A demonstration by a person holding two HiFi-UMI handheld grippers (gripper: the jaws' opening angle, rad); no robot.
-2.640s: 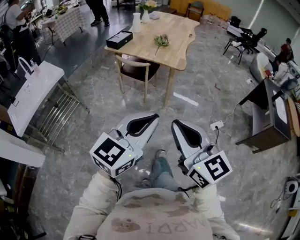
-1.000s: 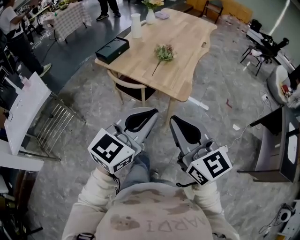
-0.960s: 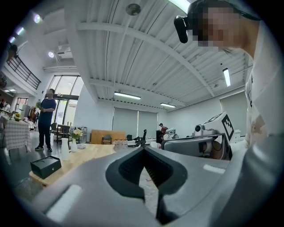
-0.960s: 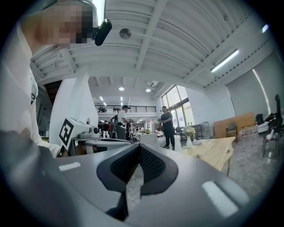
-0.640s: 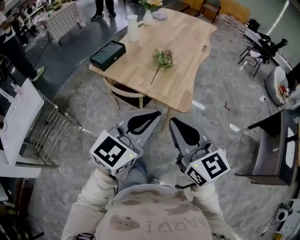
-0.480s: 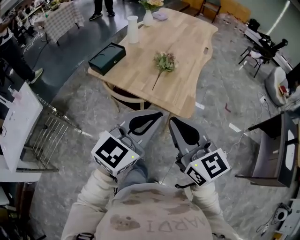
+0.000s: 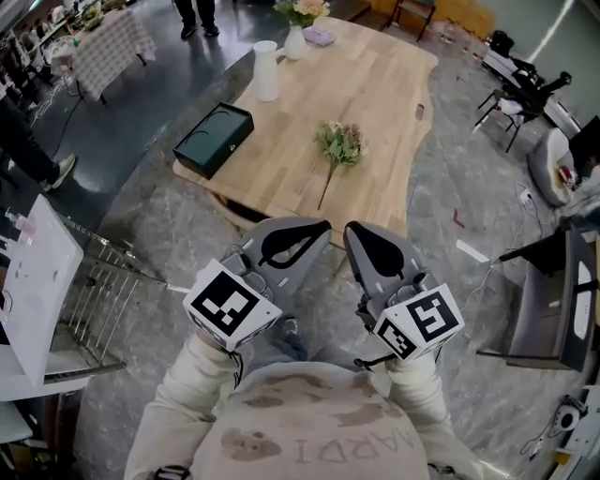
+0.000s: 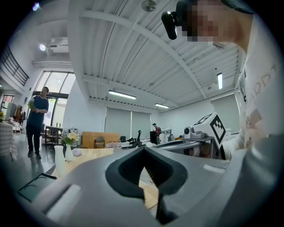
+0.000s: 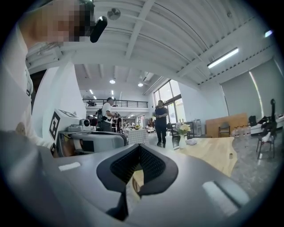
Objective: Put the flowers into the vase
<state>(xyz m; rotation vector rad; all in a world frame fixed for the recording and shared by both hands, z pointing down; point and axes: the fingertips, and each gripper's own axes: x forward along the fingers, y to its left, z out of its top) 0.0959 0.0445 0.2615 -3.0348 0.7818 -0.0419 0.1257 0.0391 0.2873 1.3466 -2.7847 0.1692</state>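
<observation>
Big open hall, grey marbled floor (image 7: 187, 234), light wooden worktop (image 7: 375, 84) ahead of the person. Left gripper (image 7: 315, 228) and right gripper (image 7: 354, 229) are held side by side, low and close to the body, both short of the worktop's near edge and over the floor. Left gripper view: left gripper (image 8: 143, 155) has its jaws pressed together at the tips, with nothing between them. Right gripper view: right gripper (image 9: 138, 150) is the same, jaws closed and empty.

Flower sprig (image 7: 339, 145) lies flat on the worktop, straight ahead of both grippers and well apart from them, stem end pointing back toward them. Tall white vase (image 7: 266, 70) stands upright farther ahead, off to the left of the left gripper, near the worktop's left edge. Small vase holding a bouquet (image 7: 298, 28) stands just beyond it at the far end. Dark green box (image 7: 214, 139) sits ahead-left of the left gripper on the near-left corner. A chair (image 7: 246, 208) is tucked under the near edge. A person (image 8: 36, 119) stands beyond the far end.
</observation>
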